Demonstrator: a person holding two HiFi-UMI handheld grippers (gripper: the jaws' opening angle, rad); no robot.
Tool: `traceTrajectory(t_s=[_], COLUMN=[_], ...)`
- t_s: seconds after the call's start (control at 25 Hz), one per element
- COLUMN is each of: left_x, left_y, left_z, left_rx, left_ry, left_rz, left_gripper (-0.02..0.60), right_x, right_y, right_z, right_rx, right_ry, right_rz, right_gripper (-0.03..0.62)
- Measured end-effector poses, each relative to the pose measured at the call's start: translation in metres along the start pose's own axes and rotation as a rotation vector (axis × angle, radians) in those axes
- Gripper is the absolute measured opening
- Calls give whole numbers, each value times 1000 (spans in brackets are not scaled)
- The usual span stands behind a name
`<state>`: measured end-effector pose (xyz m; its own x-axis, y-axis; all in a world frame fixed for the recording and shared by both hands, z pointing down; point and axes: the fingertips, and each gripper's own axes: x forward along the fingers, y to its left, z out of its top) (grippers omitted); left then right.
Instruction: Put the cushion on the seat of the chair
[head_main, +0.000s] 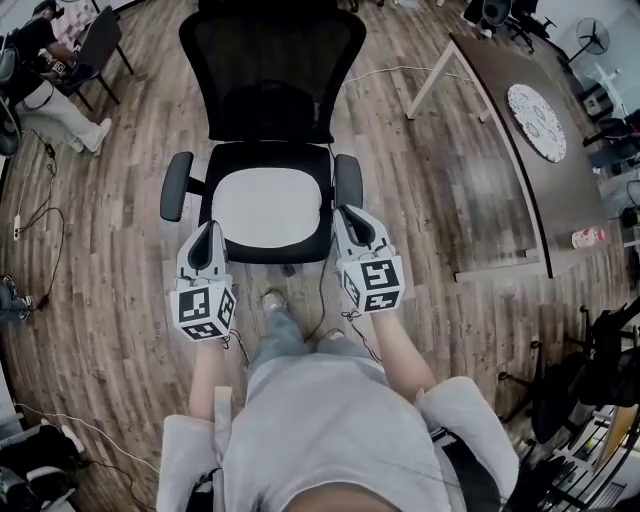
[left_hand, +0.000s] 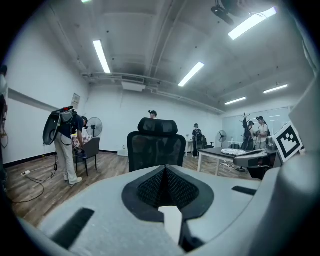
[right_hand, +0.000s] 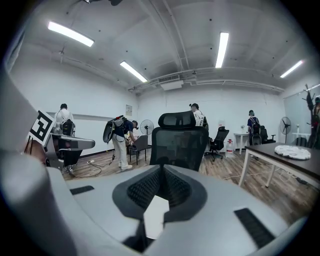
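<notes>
The white cushion (head_main: 268, 205) lies flat on the seat (head_main: 272, 254) of the black mesh-backed chair (head_main: 270, 95), at the upper middle of the head view, with a rim of black seat showing around it. The left gripper (head_main: 210, 232) sits at the seat's lower left corner, its tip just beside the cushion's edge. The right gripper (head_main: 347, 215) sits at the lower right corner, below the armrest (head_main: 348, 180), with a strip of black seat between it and the cushion.

In the left gripper view the jaws of the left gripper (left_hand: 164, 174) are pressed together. A small white scrap shows low in the seam, and I cannot tell what it is. The jaws of the right gripper (right_hand: 161, 174) look the same. Both views face the chair's backrest (left_hand: 155, 150) (right_hand: 179, 145).

A dark desk (head_main: 520, 200) stands at the right on the wood floor (head_main: 420, 240), carrying a round patterned mat (head_main: 536, 122).
</notes>
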<state>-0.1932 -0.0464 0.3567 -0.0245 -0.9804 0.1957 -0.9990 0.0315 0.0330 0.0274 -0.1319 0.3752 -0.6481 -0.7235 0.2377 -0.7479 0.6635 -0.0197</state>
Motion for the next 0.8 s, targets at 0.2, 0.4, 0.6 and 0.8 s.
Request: traceTrajectory(t_s=[0.2, 0.4, 0.6, 0.8], left_x=[-19, -37, -56, -69], left_y=[-11, -19, -23, -33], left_z=[15, 26, 40, 49], left_rx=[26, 19, -40, -12], left_ry=[-32, -66, -116, -136], left_rz=[4, 15, 16, 29], left_gripper=[11, 11, 11, 11], right_x=[-19, -36, -52, -68], right_y=[1, 5, 11, 9], right_z=[13, 23, 33, 45], right_rx=[-15, -25, -26, -30], right_ry=[-34, -67, -102, -137], right_rz=[0, 1, 9, 13], right_gripper=[23, 23, 23, 23])
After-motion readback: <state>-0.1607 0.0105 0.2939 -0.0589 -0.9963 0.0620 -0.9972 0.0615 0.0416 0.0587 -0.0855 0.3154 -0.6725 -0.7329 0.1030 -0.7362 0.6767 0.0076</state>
